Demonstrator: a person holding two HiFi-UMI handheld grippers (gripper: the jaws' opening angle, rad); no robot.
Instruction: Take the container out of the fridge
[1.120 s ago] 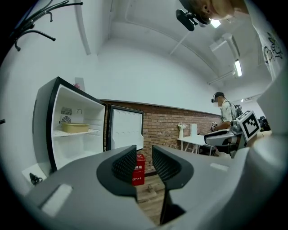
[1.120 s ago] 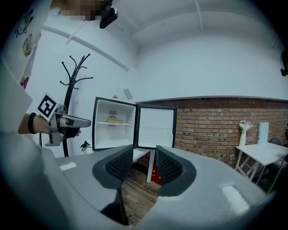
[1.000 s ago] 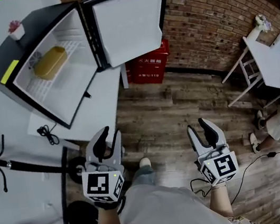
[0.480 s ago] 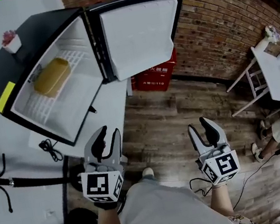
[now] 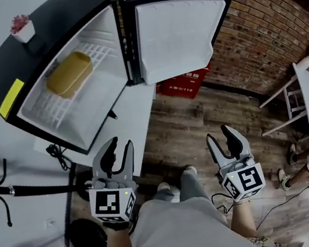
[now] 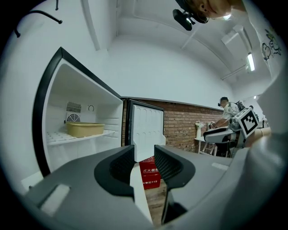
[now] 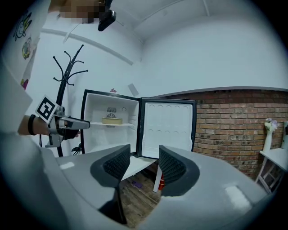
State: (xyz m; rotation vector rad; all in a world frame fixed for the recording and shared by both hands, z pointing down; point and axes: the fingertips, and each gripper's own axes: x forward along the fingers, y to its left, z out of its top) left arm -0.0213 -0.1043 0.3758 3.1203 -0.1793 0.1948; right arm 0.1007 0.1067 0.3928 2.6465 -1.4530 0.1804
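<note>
Approach notes: you've closed on the fridge (image 5: 60, 24) over the last second - it fills more of the head view and sits nearer its centre; door (image 5: 177, 33) swung wide. Both pairs of jaws have just been opening; left gripper (image 5: 117, 147) and right gripper (image 5: 222, 136) stand released, nothing between either pair. Yellow container (image 5: 69, 74) rests on the white shelf (image 5: 102, 46) inside, untouched, well apart from both grippers. Reading - your 2 hands look readied for the grab; the reach into the cavity is not yet begun.

Grey tongs (image 5: 120, 145), black-and-white marker cubes (image 5: 114, 204)
</note>
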